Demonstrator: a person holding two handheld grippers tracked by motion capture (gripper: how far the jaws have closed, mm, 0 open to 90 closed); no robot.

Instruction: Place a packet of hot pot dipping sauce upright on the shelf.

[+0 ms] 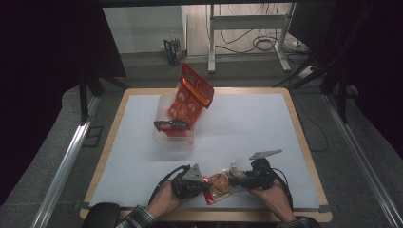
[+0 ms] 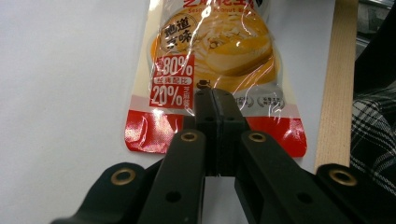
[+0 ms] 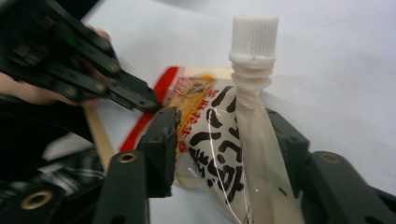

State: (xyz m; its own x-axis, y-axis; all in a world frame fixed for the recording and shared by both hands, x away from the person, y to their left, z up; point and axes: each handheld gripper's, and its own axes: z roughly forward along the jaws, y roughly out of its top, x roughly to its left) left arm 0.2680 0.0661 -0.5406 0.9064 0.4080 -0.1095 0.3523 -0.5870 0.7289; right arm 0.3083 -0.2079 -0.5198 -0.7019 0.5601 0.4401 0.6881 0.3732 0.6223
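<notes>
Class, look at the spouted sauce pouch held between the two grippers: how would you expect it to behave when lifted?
The pouch is thin glossy film, so it probably sags between the left gripper and right gripper. That sheen suggests slipperiness. Its rigid white cap is likely the only stiff part.

Desk [image 1: 142,95]: wooden rim, white sheet [image 1: 247,128] covering most of the top. Clear plastic bin [image 1: 172,137] sits on the sheet left of centre. Spouted sauce pouch [image 1: 219,184] at the near edge.
</notes>
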